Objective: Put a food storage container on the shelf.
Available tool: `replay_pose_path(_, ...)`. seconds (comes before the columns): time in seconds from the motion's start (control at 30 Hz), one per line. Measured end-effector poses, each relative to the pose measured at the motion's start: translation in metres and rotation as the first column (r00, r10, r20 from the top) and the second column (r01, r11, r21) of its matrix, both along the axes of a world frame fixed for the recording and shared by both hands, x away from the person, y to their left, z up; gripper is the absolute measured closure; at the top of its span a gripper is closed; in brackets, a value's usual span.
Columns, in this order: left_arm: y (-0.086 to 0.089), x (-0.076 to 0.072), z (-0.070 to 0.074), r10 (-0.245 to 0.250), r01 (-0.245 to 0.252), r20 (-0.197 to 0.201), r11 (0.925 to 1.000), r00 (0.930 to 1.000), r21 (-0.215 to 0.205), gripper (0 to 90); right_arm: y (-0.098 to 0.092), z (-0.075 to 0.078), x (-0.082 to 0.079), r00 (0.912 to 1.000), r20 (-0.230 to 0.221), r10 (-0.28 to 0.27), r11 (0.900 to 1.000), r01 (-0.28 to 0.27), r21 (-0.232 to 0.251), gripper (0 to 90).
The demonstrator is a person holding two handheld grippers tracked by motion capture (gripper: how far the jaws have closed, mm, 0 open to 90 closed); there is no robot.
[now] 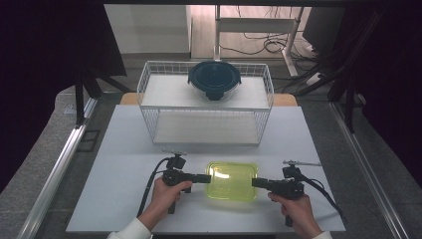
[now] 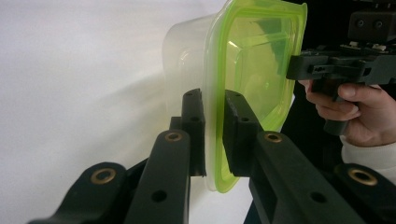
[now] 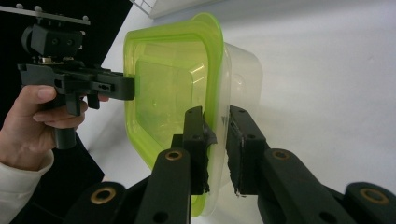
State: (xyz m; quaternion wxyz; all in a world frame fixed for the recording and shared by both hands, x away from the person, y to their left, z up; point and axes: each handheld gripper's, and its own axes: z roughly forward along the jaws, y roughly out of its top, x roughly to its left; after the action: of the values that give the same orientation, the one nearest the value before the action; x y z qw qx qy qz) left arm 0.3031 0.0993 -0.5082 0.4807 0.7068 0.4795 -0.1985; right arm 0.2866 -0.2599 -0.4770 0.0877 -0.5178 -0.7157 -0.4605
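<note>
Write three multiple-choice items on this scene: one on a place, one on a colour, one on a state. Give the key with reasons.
1. Where does the round bowl with the dark lid stand?
A. on the wire rack's top shelf
B. on the table in front of the rack
C. on the floor

2. What colour is the lid of the clear container between the grippers?
A. red
B. yellow-green
C. black

3. How does the left gripper meet that container?
A. open, well clear of it
B. inside it
C. jaws on either side of its lid rim

Key: 1 A, the high view shows it on the upper shelf. 2 B, the lid is yellow-green in every view. 3 C, the rim runs between the jaws in the left gripper view.
</note>
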Motion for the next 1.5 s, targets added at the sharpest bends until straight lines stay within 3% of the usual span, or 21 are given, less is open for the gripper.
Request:
replay_pose_path(0.3, 0.006, -0.004, 0.017, 0.007, -0.006, 0.058, 1.0, 0.9983, -0.007, 80.4, 0.003, 0.015, 0.0, 0.9986, 0.049, 0.021, 1.0, -0.022, 0.012, 77.3)
replay_pose_path(0.57, 0.013, -0.006, 0.042, 0.021, -0.019, 0.116, 0.9996, 0.993, -0.02, 79.9, 0.009, 0.03, 0.006, 0.9955, 0.088, 0.035, 0.999, -0.037, 0.022, 78.0)
replay_pose_path(0.77, 0.017, -0.002, 0.058, 0.026, -0.021, 0.145, 0.9991, 0.9891, -0.036, 79.8, 0.012, 0.049, 0.012, 0.9896, 0.135, 0.049, 0.999, -0.052, 0.017, 78.1)
replay_pose_path(1.1, 0.023, 0.002, 0.095, 0.039, -0.032, 0.214, 0.9989, 0.976, -0.034, 79.7, 0.017, 0.08, 0.02, 0.9774, 0.204, 0.056, 0.998, -0.06, 0.014, 78.3)
replay_pose_path(1.5, 0.031, 0.007, 0.124, 0.049, -0.041, 0.263, 0.9985, 0.9634, -0.037, 79.6, 0.025, 0.111, 0.029, 0.9663, 0.25, 0.062, 0.998, -0.068, 0.016, 78.5)
